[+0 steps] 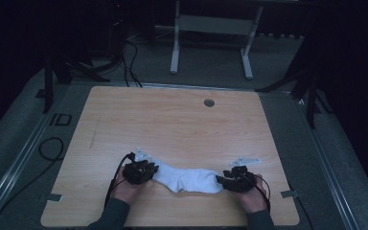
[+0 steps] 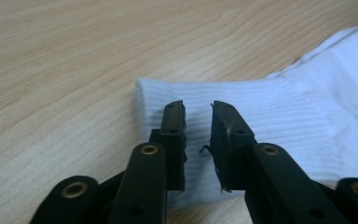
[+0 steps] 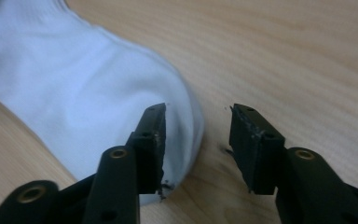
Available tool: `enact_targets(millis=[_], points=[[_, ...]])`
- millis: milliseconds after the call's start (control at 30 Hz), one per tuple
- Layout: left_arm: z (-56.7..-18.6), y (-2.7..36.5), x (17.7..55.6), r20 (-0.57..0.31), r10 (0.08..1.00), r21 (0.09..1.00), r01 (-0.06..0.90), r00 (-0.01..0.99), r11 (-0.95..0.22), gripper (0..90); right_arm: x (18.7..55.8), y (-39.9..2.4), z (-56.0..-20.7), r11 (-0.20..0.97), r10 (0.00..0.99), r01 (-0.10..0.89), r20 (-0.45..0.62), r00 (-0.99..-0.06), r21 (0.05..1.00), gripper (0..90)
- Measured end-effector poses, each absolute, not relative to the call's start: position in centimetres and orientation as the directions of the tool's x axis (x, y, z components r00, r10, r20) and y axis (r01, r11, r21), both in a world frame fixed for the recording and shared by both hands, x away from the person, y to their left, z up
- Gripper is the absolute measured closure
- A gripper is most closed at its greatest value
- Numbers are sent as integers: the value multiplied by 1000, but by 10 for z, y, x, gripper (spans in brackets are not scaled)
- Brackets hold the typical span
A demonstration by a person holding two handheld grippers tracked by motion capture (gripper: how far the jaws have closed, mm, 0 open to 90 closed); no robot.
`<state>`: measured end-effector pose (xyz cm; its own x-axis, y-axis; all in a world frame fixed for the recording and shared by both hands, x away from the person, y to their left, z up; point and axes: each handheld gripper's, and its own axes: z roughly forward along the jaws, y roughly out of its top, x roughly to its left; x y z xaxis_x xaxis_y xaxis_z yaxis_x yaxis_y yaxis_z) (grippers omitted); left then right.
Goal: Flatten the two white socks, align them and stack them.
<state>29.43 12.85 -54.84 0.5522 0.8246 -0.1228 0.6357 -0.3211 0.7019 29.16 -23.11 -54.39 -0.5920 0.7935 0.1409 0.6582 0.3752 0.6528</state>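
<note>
White cotton sock lies flat on the light wooden table, close to the person's edge, its long axis running across the table from one hand to the other.

At the left end is the ribbed cuff. The left gripper sits right over it; in the left gripper view its two black jaws stand a little apart, with the ribbed fabric showing in the narrow gap between them, and the pads do not appear to be pressing on the cloth. So the left gripper is slightly spread above the cuff, not pinching it.

Moving right along the sock, the foot part bulges a little in the middle and tapers to the rounded toe. The right gripper rests at that end. In the right gripper view its jaws are spread wider: one jaw lies over the toe's edge, the other over bare wood beside it, and nothing is clamped. The right gripper is therefore open, with the toe tip half inside its gap.

Each hand is nearest its own end, so the sock lies inward from each gripper. Any next pinch would, I judge, need the right gripper shifted slightly toward the sock so that both pads meet fabric.
</note>
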Motion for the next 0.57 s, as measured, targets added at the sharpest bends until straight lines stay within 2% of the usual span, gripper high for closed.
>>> enact_targets(millis=[167, 567], points=[[-543, 134, 292, -137, 818, 743, 605, 558, -288, 715, 290, -235, -535, 343, 798, 624, 133, -588, 702, 520], [-540, 146, 294, -146, 844, 762, 602, 515, -236, 683, 293, -241, -540, 313, 813, 644, 153, -562, 698, 502]])
